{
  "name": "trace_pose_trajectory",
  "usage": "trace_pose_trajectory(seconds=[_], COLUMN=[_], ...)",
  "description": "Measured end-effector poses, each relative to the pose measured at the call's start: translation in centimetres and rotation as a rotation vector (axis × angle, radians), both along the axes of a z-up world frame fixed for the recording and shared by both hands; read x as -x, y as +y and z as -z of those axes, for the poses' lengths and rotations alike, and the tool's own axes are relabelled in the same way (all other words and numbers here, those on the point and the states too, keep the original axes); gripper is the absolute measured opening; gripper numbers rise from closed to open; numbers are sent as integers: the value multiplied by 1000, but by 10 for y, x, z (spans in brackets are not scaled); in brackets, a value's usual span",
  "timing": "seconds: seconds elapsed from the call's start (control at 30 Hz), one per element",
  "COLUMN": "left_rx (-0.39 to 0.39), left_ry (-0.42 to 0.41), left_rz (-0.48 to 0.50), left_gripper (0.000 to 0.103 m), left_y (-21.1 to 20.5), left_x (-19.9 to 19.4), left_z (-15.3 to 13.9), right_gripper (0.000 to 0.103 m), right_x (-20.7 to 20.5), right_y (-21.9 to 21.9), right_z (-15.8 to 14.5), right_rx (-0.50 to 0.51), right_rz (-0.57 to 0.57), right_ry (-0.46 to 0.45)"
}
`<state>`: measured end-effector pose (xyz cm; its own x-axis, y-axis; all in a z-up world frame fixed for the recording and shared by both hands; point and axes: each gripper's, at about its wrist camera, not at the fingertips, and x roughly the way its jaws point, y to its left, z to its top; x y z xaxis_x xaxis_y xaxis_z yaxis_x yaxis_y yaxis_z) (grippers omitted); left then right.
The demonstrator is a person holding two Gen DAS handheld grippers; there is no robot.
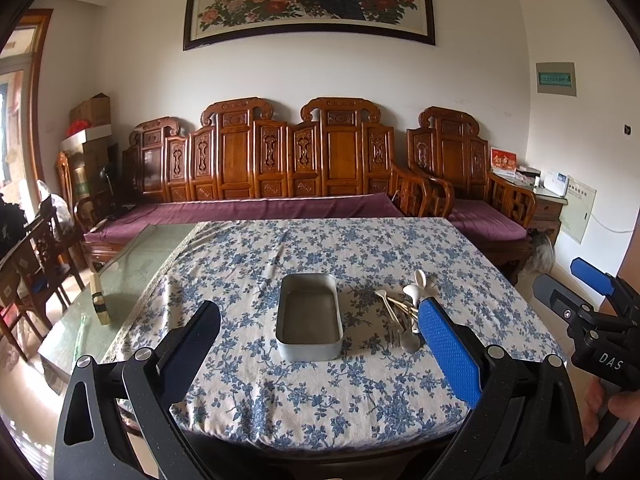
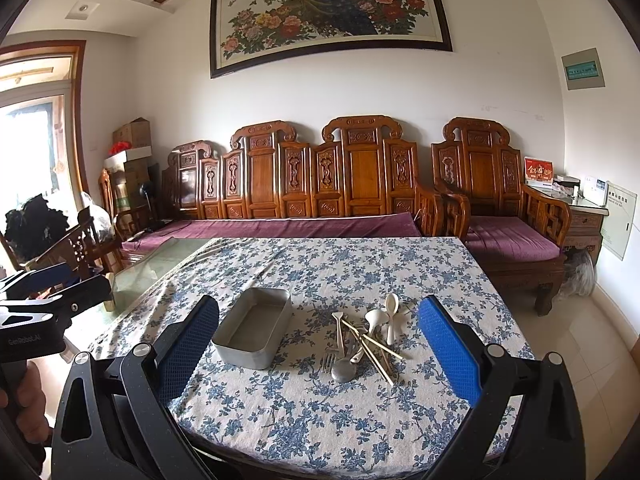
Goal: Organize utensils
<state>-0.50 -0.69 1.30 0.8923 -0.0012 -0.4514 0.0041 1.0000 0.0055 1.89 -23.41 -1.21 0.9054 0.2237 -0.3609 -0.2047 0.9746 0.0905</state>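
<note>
Here's the jumbled pile of utensils (image 2: 366,344): white plastic spoons, pale chopsticks, a steel fork and a steel spoon, crossed over one another on the blue-flowered tabletop (image 2: 320,412), just right of the empty rectangular metal tin (image 2: 253,330). That tin looks like the destination, so nothing is sorted yet. The right gripper (image 2: 318,354) hovers near the table's near edge, jaws spread wide and holding nothing, framing tin and pile as if lining up a first pick. The left gripper (image 1: 320,352) hangs alongside, jaws likewise wide apart and empty, centred on the tin.
</note>
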Motion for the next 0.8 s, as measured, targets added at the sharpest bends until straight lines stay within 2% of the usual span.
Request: trace_pose_trajectory(seconds=[0.4, 0.8], left_rx=[-3, -16], left_ry=[23, 167], left_rz=[7, 42], left_gripper=[96, 96], left_y=[-3, -10], left_x=[-5, -58], left_z=[9, 58], right_gripper=[100, 100], right_x=[2, -36], right_y=[-4, -14], right_z=[3, 41], right_rx=[0, 63], right_rz=[0, -6], right_ry=[8, 78])
